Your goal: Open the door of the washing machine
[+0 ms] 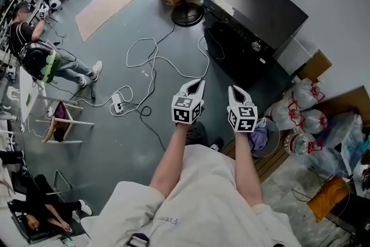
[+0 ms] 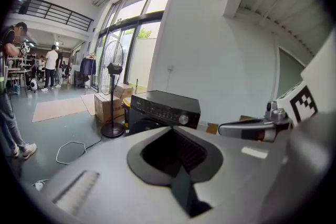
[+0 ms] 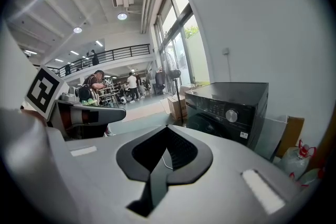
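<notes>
Left hand-held gripper [image 1: 198, 83] beside right [image 1: 233, 88], both closed.

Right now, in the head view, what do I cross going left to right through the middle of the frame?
Person by the bench → power strip on the floor → left gripper → right gripper → bagged water bottles.

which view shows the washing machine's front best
The right gripper view: the washing machine looks largest there, its front and knob facing the camera. The left gripper view shows it smaller; the head view shows mostly its top.
</notes>
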`<action>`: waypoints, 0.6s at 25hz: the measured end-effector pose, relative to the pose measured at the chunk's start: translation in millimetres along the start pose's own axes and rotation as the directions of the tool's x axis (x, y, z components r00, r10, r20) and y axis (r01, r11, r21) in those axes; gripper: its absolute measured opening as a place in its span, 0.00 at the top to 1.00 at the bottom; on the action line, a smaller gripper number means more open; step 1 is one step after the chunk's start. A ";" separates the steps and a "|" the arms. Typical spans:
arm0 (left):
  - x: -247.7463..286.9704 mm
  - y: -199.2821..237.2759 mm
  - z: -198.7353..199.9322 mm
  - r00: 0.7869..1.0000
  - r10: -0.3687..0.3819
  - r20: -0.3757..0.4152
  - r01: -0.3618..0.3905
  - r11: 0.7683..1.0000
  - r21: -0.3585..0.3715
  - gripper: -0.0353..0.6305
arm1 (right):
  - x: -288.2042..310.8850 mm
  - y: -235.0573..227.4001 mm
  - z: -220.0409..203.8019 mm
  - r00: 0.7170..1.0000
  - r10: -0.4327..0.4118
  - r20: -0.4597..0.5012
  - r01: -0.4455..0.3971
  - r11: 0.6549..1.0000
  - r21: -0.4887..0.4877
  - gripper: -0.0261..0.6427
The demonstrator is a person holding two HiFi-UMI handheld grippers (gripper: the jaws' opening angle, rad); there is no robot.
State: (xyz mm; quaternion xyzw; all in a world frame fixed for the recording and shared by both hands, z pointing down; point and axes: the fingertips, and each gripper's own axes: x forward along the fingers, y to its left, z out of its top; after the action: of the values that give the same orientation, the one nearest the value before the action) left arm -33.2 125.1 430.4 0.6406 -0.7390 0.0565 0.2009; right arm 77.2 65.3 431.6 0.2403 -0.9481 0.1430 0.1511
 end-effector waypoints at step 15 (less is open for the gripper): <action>72.4 58.1 17.8 0.999 -0.035 -0.007 0.034 0.999 -0.021 0.86 | 72.4 -30.9 23.6 1.000 -0.030 0.008 0.029 0.998 0.056 0.96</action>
State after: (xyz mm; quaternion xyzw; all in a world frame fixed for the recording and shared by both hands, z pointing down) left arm -100.7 62.2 451.0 0.6509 -0.7276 0.0476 0.2112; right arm 26.8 1.3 441.9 0.2589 -0.9409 0.1660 0.1420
